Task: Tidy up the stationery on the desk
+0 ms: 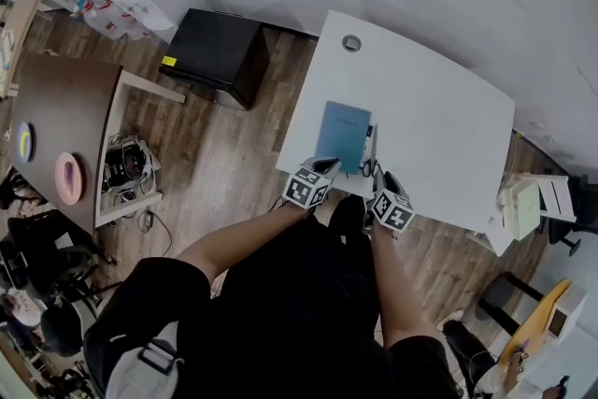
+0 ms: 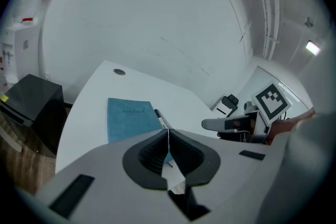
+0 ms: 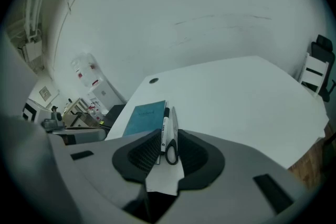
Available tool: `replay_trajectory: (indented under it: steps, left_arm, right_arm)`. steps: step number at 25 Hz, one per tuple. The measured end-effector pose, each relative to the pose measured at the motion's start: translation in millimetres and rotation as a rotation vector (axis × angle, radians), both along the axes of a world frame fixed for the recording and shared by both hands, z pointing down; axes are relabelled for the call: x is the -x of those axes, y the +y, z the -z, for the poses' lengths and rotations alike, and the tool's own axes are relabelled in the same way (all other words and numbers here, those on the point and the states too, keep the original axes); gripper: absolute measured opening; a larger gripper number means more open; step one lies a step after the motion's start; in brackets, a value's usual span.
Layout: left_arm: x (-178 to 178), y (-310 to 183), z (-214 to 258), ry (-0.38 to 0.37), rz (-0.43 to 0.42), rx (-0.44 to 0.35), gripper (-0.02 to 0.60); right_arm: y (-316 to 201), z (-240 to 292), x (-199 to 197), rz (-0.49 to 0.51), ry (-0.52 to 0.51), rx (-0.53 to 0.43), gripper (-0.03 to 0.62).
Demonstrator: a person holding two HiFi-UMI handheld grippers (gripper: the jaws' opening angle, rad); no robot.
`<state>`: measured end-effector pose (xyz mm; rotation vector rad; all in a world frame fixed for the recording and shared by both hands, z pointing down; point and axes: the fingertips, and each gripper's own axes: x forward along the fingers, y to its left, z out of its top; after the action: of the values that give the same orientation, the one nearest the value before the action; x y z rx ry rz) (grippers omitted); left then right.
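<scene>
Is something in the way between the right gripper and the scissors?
Nothing visible is. The right gripper has its jaws apart, and the scissors lie straight ahead on the white desk. The pen and blue notebook lie beside them, not in front.

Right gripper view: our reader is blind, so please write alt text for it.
The right gripper, its fingers apart and empty, looks along a white desk. Seen between them, a marker pen and scissors lie side by side, with a teal notebook just to their left.
</scene>
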<state>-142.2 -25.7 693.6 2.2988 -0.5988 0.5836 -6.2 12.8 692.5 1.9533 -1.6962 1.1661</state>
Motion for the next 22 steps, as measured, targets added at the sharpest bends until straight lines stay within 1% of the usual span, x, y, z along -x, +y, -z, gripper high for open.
replay_trajectory:
  steps: [2, 4, 6, 10, 12, 14, 16, 19, 22]
  left_arm:
    - [-9.9, 7.5, 11.5, 0.018, -0.027, -0.028, 0.018]
    - [-18.7, 12.9, 25.4, 0.03, -0.042, -0.073, 0.018]
    - [-25.3, 21.2, 40.4, 0.042, -0.041, -0.112, 0.018]
    - [-41.5, 56.1, 70.1, 0.079, -0.022, -0.156, 0.018]
    - [-51.9, 80.6, 82.4, 0.087, -0.022, -0.177, 0.018]
    - [-63.4, 110.1, 92.8, 0.085, -0.01, -0.197, 0.018]
    - [-73.2, 142.4, 106.8, 0.1, 0.018, -0.22, 0.018]
    - [-82.6, 193.4, 131.5, 0.134, 0.067, -0.266, 0.018]
    - [-88.5, 250.0, 146.7, 0.131, 0.124, -0.308, 0.018]
  right_arm:
    - [6.3, 22.1, -2.0, 0.013, 0.016, -0.044, 0.107]
    - [12.1, 41.6, -2.9, 0.021, 0.011, -0.091, 0.107]
    - [23.1, 56.0, -3.9, 0.011, -0.013, -0.127, 0.105]
    - [57.3, 83.5, -10.0, 0.0, -0.065, -0.199, 0.08]
    - [79.0, 97.3, -12.8, 0.032, -0.053, -0.229, 0.059]
    - [105.0, 114.5, -14.4, 0.095, -0.003, -0.263, 0.048]
    - [135.4, 134.7, -14.1, 0.145, 0.026, -0.313, 0.041]
    - [183.1, 157.3, -11.8, 0.189, 0.046, -0.38, 0.04]
    - [230.0, 171.9, -8.9, 0.245, 0.11, -0.432, 0.04]
